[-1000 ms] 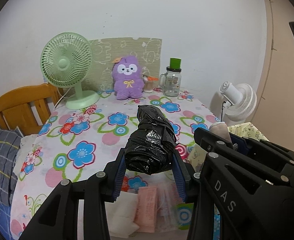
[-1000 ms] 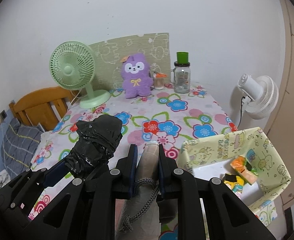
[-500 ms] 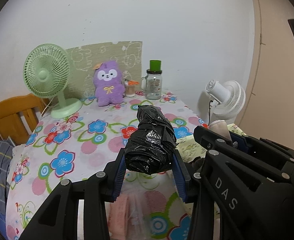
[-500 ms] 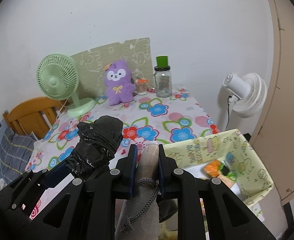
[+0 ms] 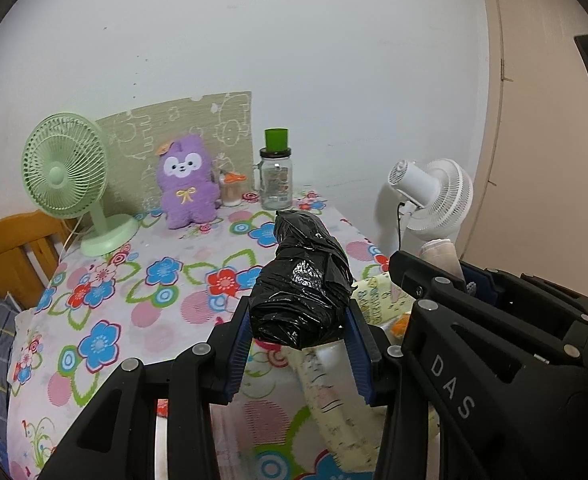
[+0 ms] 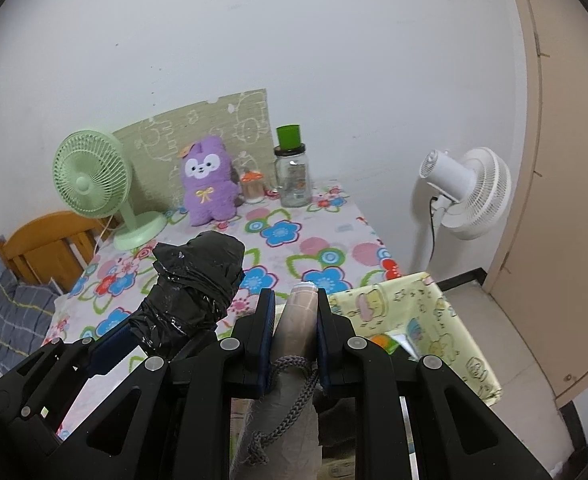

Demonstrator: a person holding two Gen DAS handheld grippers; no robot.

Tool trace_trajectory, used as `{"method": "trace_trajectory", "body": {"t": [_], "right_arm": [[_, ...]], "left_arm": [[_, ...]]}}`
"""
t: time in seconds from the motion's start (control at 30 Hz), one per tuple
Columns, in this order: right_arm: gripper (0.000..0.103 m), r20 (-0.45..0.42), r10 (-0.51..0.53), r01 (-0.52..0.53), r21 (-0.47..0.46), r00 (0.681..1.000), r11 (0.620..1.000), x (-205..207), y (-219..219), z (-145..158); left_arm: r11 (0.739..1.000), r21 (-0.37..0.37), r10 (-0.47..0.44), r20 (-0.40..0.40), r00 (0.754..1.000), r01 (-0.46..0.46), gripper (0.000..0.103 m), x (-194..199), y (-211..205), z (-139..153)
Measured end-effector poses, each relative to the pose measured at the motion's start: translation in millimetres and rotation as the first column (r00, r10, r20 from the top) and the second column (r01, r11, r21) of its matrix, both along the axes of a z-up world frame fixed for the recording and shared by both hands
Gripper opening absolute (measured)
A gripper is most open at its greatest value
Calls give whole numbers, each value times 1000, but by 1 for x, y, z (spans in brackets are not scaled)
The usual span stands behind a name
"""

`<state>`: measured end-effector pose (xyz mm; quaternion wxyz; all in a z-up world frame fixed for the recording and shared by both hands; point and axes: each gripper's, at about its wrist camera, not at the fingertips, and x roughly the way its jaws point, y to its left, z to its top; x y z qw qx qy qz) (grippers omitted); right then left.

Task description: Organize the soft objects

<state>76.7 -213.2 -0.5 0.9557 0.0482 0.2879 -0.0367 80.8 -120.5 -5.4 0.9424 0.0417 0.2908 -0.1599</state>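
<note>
A green desk fan [image 5: 65, 172], a glass jar [image 5: 276, 178] and a white fan [image 5: 434, 199] stand by the wall.

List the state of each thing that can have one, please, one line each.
Left gripper: shut on black bundle, held above the table.
Right gripper: shut on beige roll.
Bin: open, at table edge, some items inside.
Plush: upright.
Jar: lid on.
Green fan: upright, blades look still.

The left claw [image 5: 300, 344] clamps a black plastic bundle [image 5: 304, 292] above the floral tablecloth [image 5: 133, 300].
</note>
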Motion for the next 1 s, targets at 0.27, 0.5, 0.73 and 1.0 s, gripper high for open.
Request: {"method": "trace_trajectory", "body": {"t": [0.27, 0.5, 0.73, 1.0], "right_arm": [[22, -7, -35, 35, -9, 999, 999, 3, -23, -1], [22, -26, -57, 57, -14, 998, 998, 9, -37, -8], [21, -41, -71, 70, -12, 997, 997, 17, -49, -16], [21, -64, -90, 90, -1, 994, 996, 26, -64, -31]], "left_arm": [[1000, -1, -28, -14, 1000, 28, 45, 7, -23, -4], [999, 2, -40, -33, 999, 40, 45, 14, -37, -11], [999, 17, -44, -69, 997, 46, 45, 23, -48, -24], [998, 24, -53, -106, 993, 56, 65, 28, -60, -40]]}}
